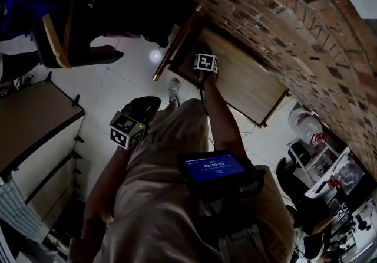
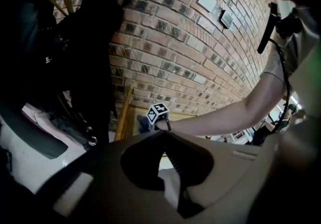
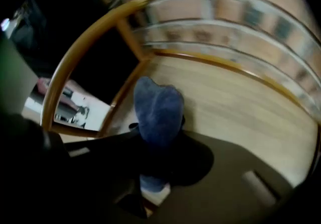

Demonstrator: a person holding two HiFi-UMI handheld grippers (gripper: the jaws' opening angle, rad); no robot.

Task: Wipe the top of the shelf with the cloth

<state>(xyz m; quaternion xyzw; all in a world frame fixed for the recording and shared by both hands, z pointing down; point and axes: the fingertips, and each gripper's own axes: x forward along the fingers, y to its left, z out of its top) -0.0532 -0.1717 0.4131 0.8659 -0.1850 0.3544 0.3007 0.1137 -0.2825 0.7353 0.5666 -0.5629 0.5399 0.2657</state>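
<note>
A blue cloth (image 3: 158,110) is pinched in my right gripper (image 3: 159,135), which is shut on it; the cloth sticks out past the jaws and hides their tips. It hangs just over the light wooden shelf top (image 3: 241,102), near the left corner of its orange-brown rim (image 3: 85,42). In the head view the right gripper (image 1: 205,66) reaches out over the shelf top (image 1: 250,88) by the brick wall. The left gripper view shows that cloth (image 2: 142,124) under the right gripper's marker cube (image 2: 158,113). My left gripper (image 2: 163,133) is shut and holds nothing, low beside the person's leg (image 1: 127,130).
A brick wall (image 1: 283,14) runs behind the shelf. A chair with a wooden frame (image 1: 59,38) and dark bags stands at the left on white floor tiles (image 1: 118,88). A grey cabinet (image 1: 29,126) is at the near left, a cluttered desk (image 1: 330,179) at the right.
</note>
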